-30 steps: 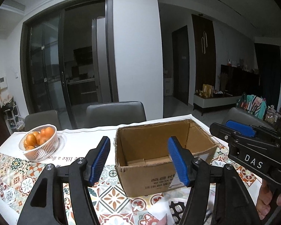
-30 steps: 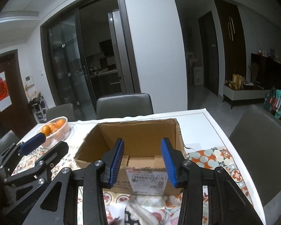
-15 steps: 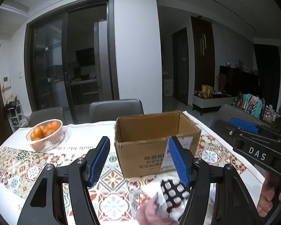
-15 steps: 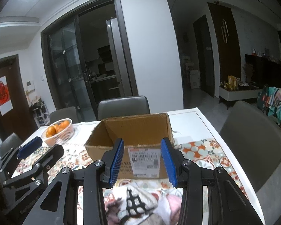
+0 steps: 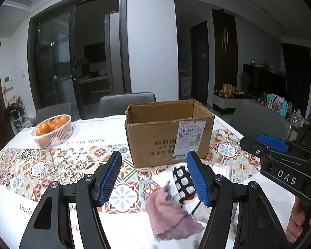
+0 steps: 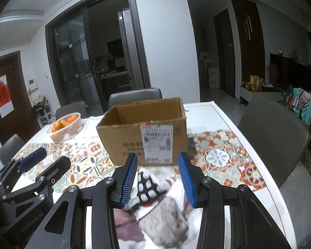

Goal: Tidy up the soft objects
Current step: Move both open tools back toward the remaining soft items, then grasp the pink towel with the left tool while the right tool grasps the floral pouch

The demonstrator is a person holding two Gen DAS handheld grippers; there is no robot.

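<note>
Left claw agape, empty, right claw parted over cloths

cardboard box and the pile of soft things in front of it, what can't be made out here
- Cardboard box floor: hidden in both views by its own front wall.
- Shipping label text: too small and blurred, both views.
- Soft pile: blurred in the right wrist view, cut by the lower edge and partly behind the right gripper; the item count is unclear.
- Pink cloth: its right part sits behind the left gripper finger.
</note>
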